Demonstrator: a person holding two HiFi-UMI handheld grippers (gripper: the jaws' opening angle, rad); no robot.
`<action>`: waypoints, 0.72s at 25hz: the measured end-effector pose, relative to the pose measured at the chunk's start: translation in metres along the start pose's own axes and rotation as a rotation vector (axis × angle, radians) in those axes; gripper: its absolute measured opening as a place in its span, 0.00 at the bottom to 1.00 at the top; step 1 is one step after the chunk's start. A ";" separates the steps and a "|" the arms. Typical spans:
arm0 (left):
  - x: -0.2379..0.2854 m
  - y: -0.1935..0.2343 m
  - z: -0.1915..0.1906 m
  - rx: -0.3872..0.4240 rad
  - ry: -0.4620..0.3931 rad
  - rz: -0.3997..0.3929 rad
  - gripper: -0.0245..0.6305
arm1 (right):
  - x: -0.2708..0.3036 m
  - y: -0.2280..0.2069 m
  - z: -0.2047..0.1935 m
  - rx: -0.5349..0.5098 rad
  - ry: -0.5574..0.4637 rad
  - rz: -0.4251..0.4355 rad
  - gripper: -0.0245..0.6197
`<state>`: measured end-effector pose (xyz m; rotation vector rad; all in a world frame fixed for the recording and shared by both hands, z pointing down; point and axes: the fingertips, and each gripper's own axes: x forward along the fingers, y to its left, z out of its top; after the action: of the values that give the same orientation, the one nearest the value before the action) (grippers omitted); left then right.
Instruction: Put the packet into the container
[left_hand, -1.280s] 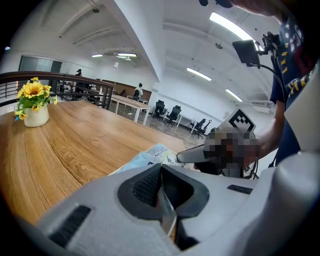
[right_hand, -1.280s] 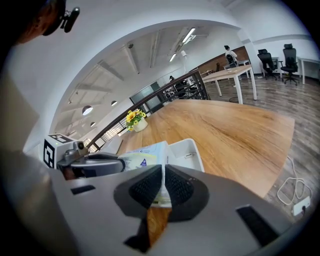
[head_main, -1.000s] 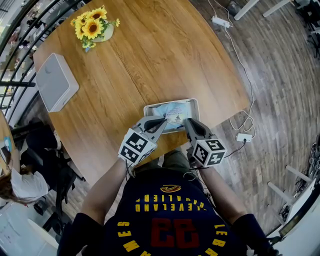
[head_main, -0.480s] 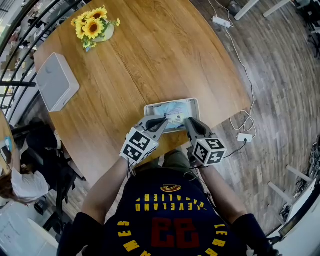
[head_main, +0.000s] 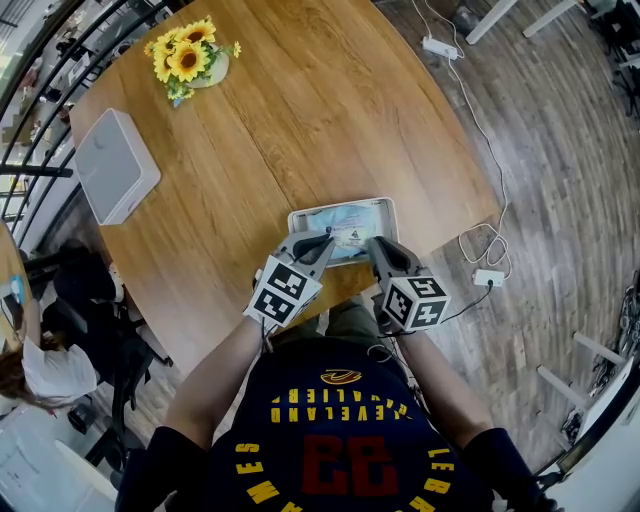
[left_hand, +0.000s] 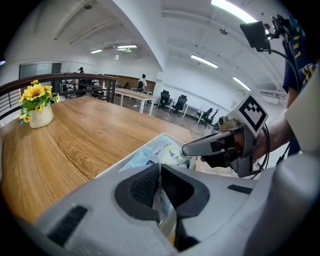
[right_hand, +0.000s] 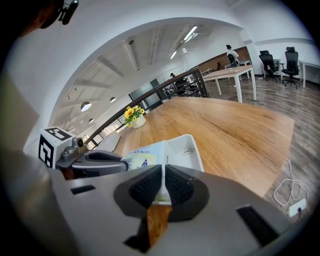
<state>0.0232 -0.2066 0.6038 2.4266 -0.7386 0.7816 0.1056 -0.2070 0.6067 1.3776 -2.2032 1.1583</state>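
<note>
You are gripping the packet (head_main: 338, 221) with the left claw (head_main: 325, 242) and right claw (head_main: 371, 243), both clamped on its near edge. It is seemingly settling inside the white container (head_main: 391, 207) on the surface (head_main: 300, 110). Next, I judge, you should be releasing both and backing off.

packet (head_main: 340, 222): pale blue and white, dark print
container (head_main: 388, 213): white
table (head_main: 320, 110): warm brown wood grain
flowers (head_main: 185, 57): yellow, green leaves
box (head_main: 115, 165): light grey
shirt (head_main: 330, 422): navy, yellow and red lettering
</note>
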 end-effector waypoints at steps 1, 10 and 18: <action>0.000 0.000 0.000 -0.003 0.004 0.002 0.05 | 0.000 0.000 0.000 -0.001 0.000 -0.001 0.08; -0.001 0.001 -0.003 -0.008 0.012 0.029 0.17 | 0.002 -0.001 -0.001 -0.010 -0.003 -0.013 0.08; -0.006 0.001 0.001 -0.035 -0.025 0.037 0.32 | 0.003 -0.002 -0.001 -0.019 0.004 -0.018 0.08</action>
<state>0.0187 -0.2056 0.5999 2.4020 -0.8022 0.7475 0.1055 -0.2083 0.6102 1.3833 -2.1888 1.1301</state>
